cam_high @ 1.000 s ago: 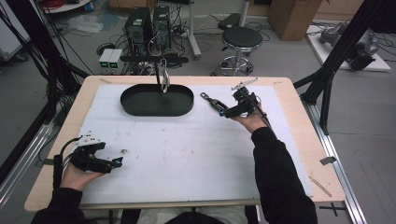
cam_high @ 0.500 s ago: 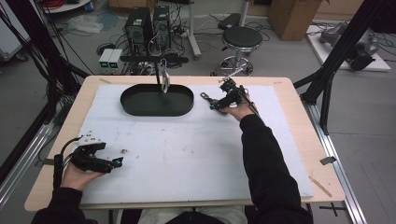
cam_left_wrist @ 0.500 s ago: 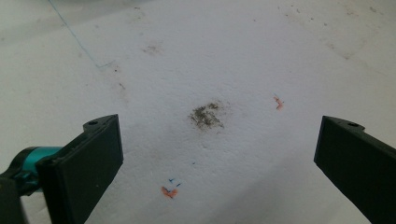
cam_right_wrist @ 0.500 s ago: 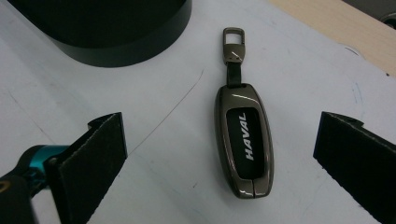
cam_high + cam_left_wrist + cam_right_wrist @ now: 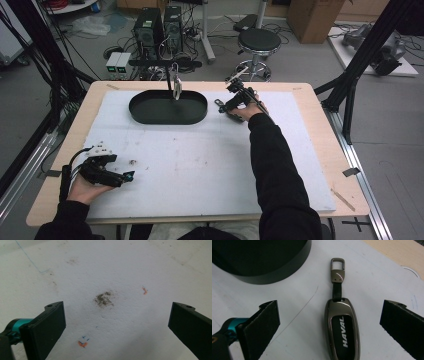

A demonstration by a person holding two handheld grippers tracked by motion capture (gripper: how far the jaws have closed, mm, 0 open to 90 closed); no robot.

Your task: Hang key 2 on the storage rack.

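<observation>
Hovering right gripper (image 5: 329, 322), jaws apart, over key fob (image 5: 342, 330) (HAVAL), beside black tray (image 5: 259, 260)

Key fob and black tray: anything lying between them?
Nothing: bare white mat separates the key fob from the black tray in the right gripper view.

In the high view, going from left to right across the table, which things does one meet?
Left gripper → black oval tray → right gripper.
</observation>
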